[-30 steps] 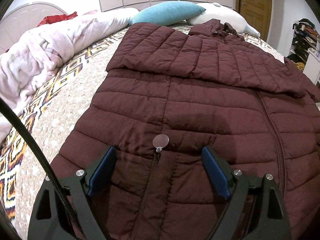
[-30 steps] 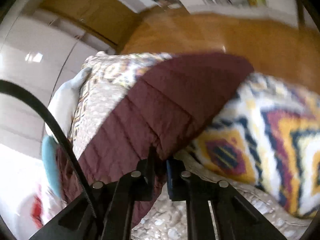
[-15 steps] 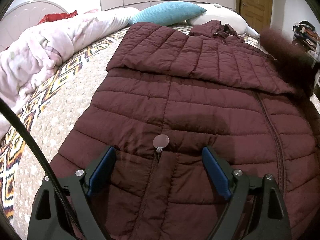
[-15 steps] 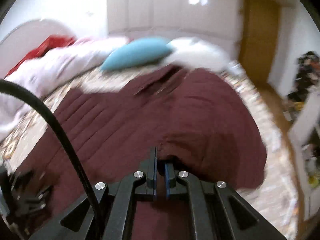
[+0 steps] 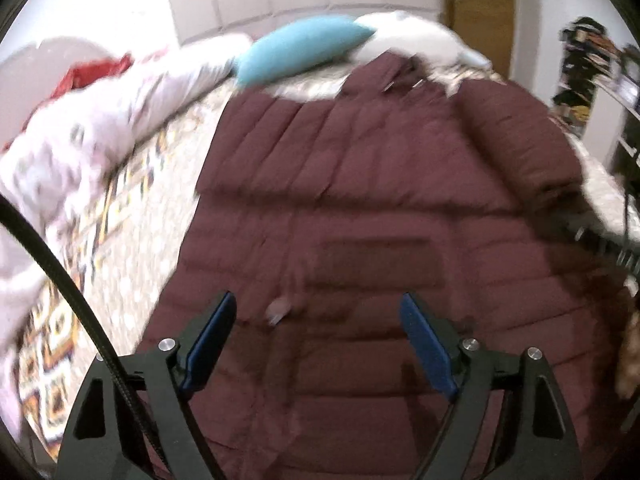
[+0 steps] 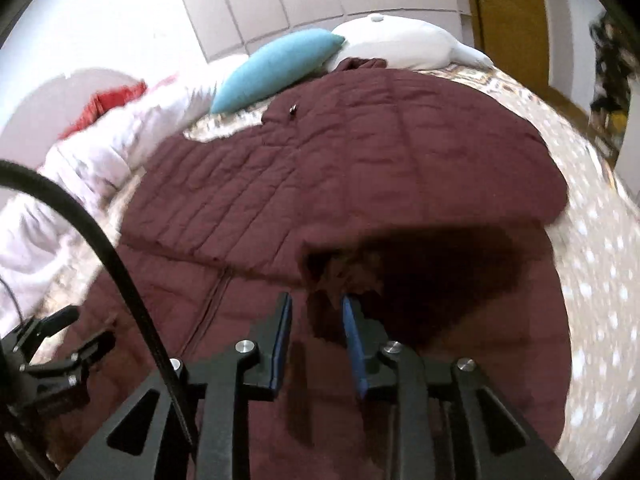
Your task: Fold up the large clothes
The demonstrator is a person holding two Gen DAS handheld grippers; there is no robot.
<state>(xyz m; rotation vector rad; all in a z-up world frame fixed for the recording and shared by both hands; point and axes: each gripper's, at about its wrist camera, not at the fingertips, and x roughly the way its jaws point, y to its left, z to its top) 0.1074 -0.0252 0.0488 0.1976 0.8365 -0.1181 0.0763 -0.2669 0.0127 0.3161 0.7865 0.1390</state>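
Maroon quilted jacket spread flat across the patterned bed, its collar end up at twelve o'clock near the blue pillow and white pillow. Right sleeve lies folded across the body, cuff end right ahead of the right tool. That tool's jaws have just been opening; they stand a little apart over the jacket, pads pressing on nothing. Over on the left wrist view, blurred, the left tool hangs with jaws wide apart above the jacket's lower front, a pale zip pull lying between them, untouched. White duvet bunched at nine to ten o'clock, red cloth beyond it.
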